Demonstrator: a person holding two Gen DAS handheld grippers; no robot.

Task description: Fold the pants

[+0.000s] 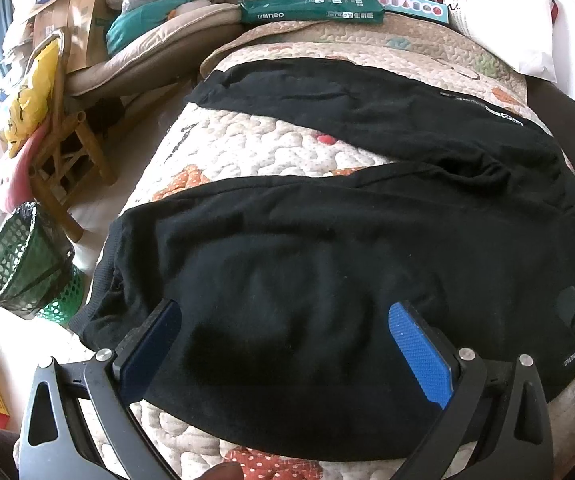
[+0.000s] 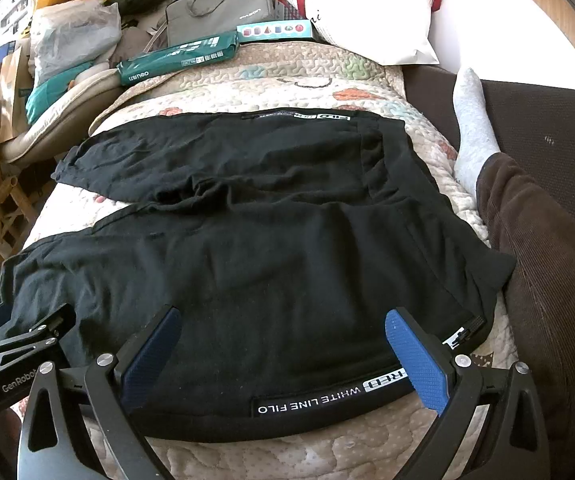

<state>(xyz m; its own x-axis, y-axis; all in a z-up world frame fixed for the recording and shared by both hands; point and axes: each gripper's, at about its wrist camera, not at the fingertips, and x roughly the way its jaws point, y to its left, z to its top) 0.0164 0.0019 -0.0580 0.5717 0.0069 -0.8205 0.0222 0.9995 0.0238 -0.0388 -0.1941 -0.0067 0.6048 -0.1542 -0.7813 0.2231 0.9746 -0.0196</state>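
The pants (image 2: 247, 248) are black and made of soft, floppy cloth. They look light, so they will be easy to lift. They will sag and bunch up if held at one spot only, so it seems best to pinch them at two spots along one edge and lift both together.

They lie spread out on a bed with a bumpy quilt (image 2: 287, 80) that has little colored pictures on it. The two legs lie side by side and point to the left. A gap of quilt shows between them near the leg ends. The waist is on the right. The near side seam has a strip with white letters (image 2: 327, 394) on it. The cloth has a few soft wrinkles where the legs meet.

The left tool (image 1: 283, 344) is wide open over the near leg and holds nothing. The right tool (image 2: 283, 344) is wide open too, over the near edge by the lettered strip. A good place to grab looks like that near edge, one tool near the waist and one closer to the leg end.
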